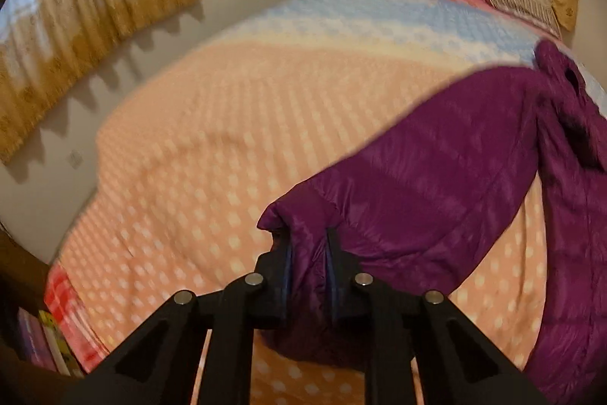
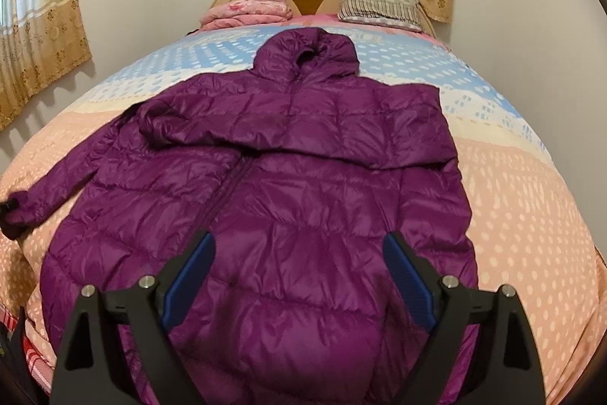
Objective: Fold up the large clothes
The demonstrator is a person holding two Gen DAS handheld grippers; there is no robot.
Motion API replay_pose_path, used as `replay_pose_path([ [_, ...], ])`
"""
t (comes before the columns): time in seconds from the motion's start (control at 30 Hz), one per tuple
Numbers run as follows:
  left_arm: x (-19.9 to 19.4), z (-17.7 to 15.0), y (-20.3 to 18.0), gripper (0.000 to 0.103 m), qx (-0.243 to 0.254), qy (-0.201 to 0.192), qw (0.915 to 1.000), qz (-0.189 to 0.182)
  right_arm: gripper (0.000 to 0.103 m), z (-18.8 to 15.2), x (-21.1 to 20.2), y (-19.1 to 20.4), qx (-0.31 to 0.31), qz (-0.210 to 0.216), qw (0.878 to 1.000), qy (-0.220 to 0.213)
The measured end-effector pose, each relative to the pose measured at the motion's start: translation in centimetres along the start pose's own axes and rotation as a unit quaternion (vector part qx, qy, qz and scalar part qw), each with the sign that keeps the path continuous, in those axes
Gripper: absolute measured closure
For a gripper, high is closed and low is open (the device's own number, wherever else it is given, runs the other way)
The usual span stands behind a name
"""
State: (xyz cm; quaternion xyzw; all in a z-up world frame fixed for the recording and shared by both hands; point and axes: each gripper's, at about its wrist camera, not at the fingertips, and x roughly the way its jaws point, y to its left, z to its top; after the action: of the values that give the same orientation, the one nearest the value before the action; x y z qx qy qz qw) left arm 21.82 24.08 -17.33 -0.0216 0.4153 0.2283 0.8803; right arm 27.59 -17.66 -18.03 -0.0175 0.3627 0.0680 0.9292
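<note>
Lying lengthwise, hood toward the headboard, the jacket has its cuff pinched by the left claw; right claw gapes.

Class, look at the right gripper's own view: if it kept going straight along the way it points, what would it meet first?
Most likely the purple jacket. The open right gripper points down at its quilted front, spread on the bed, with nothing visible between; depth is hard to judge.
</note>
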Motion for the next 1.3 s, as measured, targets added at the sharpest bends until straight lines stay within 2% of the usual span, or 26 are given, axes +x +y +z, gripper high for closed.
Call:
replay_pose_path([
  [0.2, -2.5, 6.5, -1.9, 0.092, 0.019, -0.091, 0.9947, 0.043, 0.011, 0.3, -0.1, -1.3, 0.014, -0.011, 1.000, -0.003],
  [0.3, -3.4, 9.5, -4.6, 0.092, 0.030, -0.120, 0.9918, 0.033, 0.011, 0.6, -0.2, -2.1, 0.018, -0.022, 1.000, -0.008],
  [0.4, -4.1, 11.4, -8.5, 0.092, 0.043, -0.131, 0.9904, 0.004, 0.011, 0.8, -0.2, -3.3, 0.028, -0.036, 0.999, -0.007],
  [0.57, -6.4, 12.4, -14.8, 0.093, 0.064, -0.155, 0.9842, -0.058, 0.011, 1.1, -0.4, -6.1, 0.055, -0.056, 0.997, -0.009],
  [0.7, -8.0, 12.7, -19.8, 0.093, 0.078, -0.165, 0.9765, -0.115, 0.011, 0.9, -0.3, -7.5, 0.066, -0.067, 0.996, -0.006],
  [0.9, -10.6, 12.3, -27.7, 0.093, 0.121, -0.181, 0.9618, -0.166, 0.011, -0.3, 0.4, -8.4, 0.082, -0.067, 0.994, 0.003],
  [1.07, -10.4, 11.5, -32.9, 0.092, 0.144, -0.150, 0.9569, -0.203, 0.011, -1.2, 1.0, -8.4, 0.085, -0.062, 0.994, 0.011],
  [1.17, -9.4, 10.6, -34.8, 0.084, 0.155, -0.124, 0.9549, -0.221, 0.011, -1.7, 1.4, -8.3, 0.086, -0.060, 0.994, 0.018],
  [1.2, -9.2, 10.2, -35.4, 0.077, 0.157, -0.126, 0.9553, -0.217, 0.011, -1.9, 1.6, -8.2, 0.085, -0.059, 0.994, 0.021],
  [1.27, -9.2, 9.5, -36.0, 0.059, 0.164, -0.131, 0.9526, -0.220, 0.011, -2.1, 1.9, -8.2, 0.083, -0.058, 0.995, 0.026],
  [1.3, -9.4, 9.1, -35.9, 0.044, 0.165, -0.140, 0.9508, -0.222, 0.011, -2.2, 2.1, -8.1, 0.081, -0.057, 0.995, 0.029],
])
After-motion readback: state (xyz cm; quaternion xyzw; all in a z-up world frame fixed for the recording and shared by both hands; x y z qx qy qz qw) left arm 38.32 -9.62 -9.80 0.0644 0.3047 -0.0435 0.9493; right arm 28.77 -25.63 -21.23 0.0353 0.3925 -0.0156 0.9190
